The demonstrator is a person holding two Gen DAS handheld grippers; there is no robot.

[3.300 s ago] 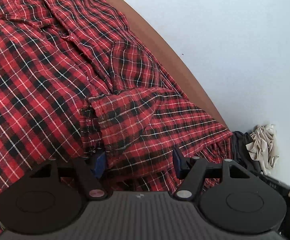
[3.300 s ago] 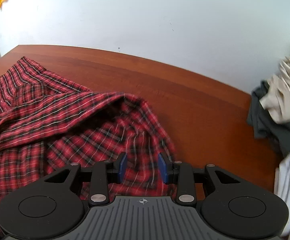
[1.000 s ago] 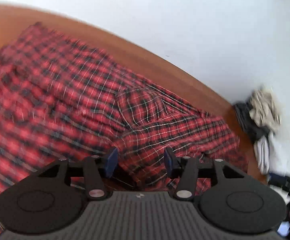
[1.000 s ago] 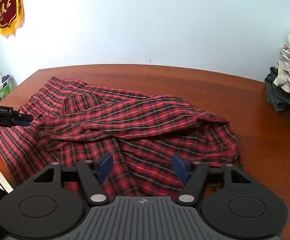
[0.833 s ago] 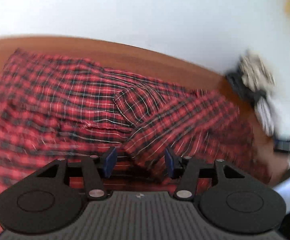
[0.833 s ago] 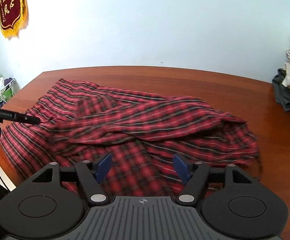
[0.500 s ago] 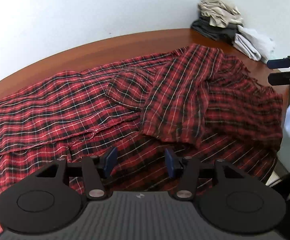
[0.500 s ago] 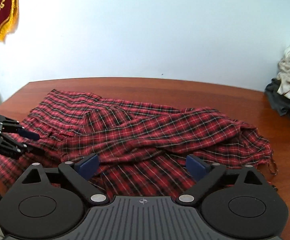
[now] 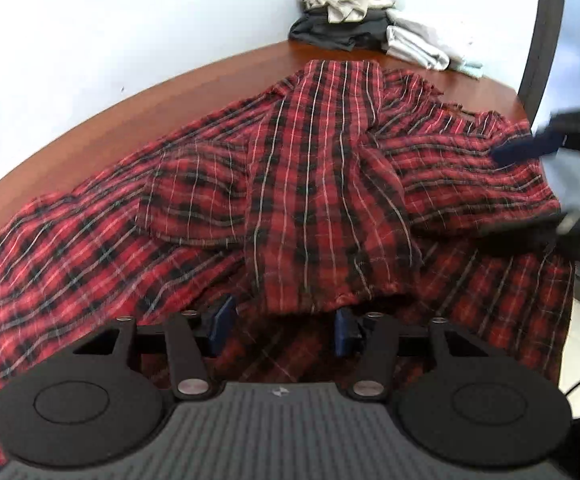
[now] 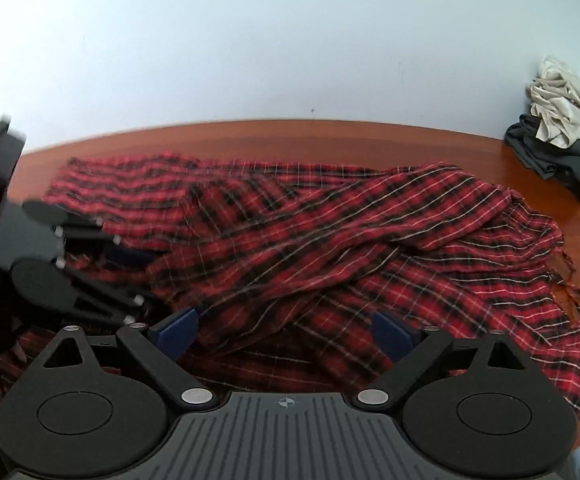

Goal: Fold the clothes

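Observation:
A red plaid shirt (image 9: 322,184) lies spread on the brown table (image 9: 170,92), one sleeve folded back across its body. My left gripper (image 9: 282,326) hovers low at the near edge. The sleeve's cuff lies just ahead between its fingers; the jaws are closing and the pads are not pressing on the cloth. My right gripper (image 10: 286,336) stands wide over the shirt's (image 10: 330,248) front edge with its jaws narrowing, plaid cloth under the gap and nothing gripped. Each gripper shows in the other's view: the right one's fingers (image 9: 526,148) and the left one's fingers (image 10: 130,257).
A pile of beige, dark grey and white clothes (image 9: 346,12) sits at the far corner of the table, also in the right wrist view as the pile (image 10: 566,136). A white wall runs behind the table (image 10: 330,140). The shirt's hem hangs over the near edge.
Both grippers let go of the shirt and the sleeve now lies across it. The left gripper rolled upright and sank to the cuff. The right one slid along the front edge and widened.

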